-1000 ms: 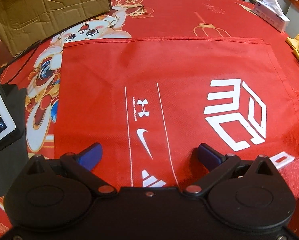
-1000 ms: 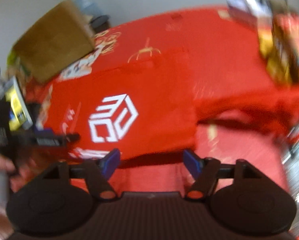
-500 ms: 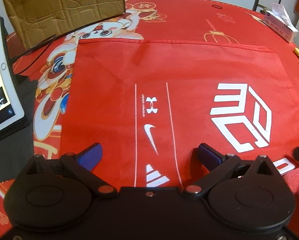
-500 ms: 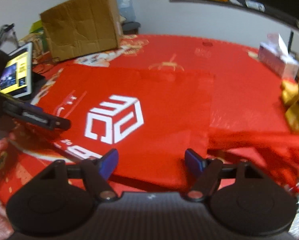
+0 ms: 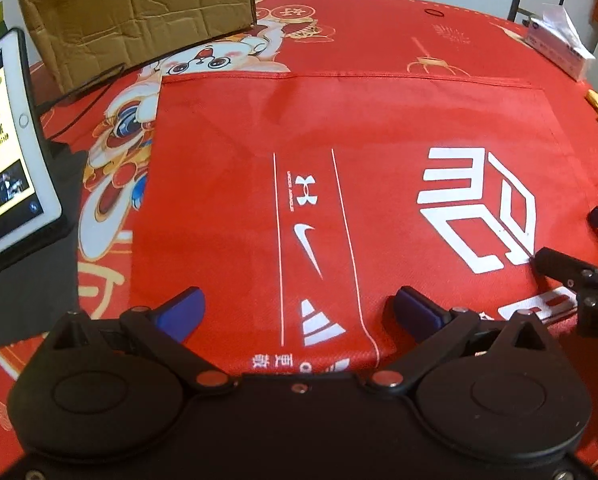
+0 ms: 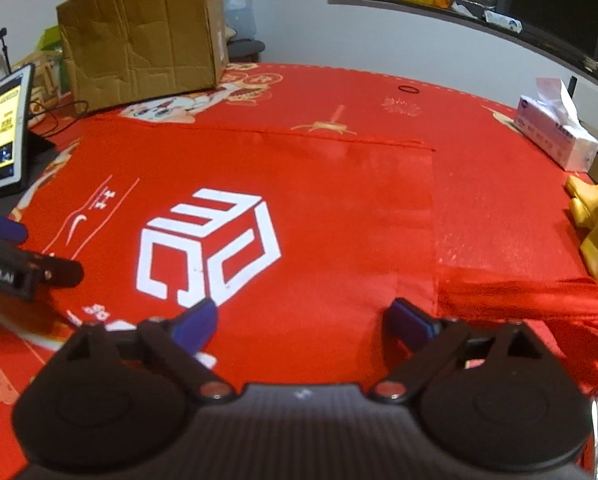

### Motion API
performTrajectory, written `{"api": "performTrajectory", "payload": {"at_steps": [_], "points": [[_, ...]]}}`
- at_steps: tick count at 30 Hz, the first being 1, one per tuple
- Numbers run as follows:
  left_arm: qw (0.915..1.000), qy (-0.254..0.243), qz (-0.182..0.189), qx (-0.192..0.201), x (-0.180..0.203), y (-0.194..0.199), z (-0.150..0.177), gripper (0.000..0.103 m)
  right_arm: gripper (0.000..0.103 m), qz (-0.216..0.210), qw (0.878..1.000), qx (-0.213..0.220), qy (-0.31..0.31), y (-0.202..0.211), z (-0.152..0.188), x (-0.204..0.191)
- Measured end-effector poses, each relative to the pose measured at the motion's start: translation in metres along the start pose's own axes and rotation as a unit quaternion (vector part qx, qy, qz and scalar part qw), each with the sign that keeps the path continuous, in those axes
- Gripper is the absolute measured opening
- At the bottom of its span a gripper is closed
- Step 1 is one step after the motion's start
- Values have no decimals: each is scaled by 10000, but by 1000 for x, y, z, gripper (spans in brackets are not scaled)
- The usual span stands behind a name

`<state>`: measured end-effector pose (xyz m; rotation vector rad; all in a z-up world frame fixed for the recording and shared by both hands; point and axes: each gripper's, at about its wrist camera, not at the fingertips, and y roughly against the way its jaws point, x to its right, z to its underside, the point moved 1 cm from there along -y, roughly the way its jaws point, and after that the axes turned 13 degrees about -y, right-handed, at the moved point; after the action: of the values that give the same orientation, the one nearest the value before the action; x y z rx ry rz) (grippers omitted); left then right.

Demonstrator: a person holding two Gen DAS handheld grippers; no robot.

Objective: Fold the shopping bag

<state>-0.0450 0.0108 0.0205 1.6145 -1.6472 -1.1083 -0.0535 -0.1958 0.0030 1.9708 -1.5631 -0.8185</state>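
"UNDER ARMOUR" print on shopping bag [image 5: 339, 184]

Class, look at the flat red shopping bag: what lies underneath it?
The shopping bag lies on the red tablecloth, covering part of its cartoon print. Anything else beneath is hidden.

The shopping bag [image 5: 339, 184] lies flat on the table [image 5: 379, 28], cardboard box [image 5: 131, 12] behind, tablet [image 5: 3, 140] left.

Right gripper [image 6: 301, 322] over near edge of red shopping bag [image 6: 299, 200], jaws just opened wide, nothing pinched. Bag flat on the worktop [image 6: 479, 128], white cube logo [image 6: 209, 246] up. Left gripper [image 6: 27, 266] at left edge. Cardboard box [image 6: 143, 36], tablet [image 6: 3, 132], tissue box [image 6: 555, 136] behind.
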Motion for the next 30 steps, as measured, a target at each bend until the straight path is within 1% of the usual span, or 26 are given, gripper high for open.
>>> {"api": "performTrajectory", "payload": {"at_steps": [2,4,9,12,20,30], "points": [[10000,23,3,64,-1,-1,2,103,101,26,10000,-17,-29,-2,0,-2],[9999,23,9,117,-1,-1,2,103,102,65,10000,-24,-17,-4,-1,-2],[9997,12,-12,252,1,-4,0,103,102,71,10000,-52,7,-9,-7,0],[9995,2,-20,309,2,-6,-3,103,102,162,9998,-31,-81,-11,-9,3],[9992,-61,-8,396,5,-16,-18,103,102,264,9994,51,-208,-10,-8,6],[9986,-133,23,502,7,-24,-28,103,102,503,9975,75,-483,-17,-16,10]]}}
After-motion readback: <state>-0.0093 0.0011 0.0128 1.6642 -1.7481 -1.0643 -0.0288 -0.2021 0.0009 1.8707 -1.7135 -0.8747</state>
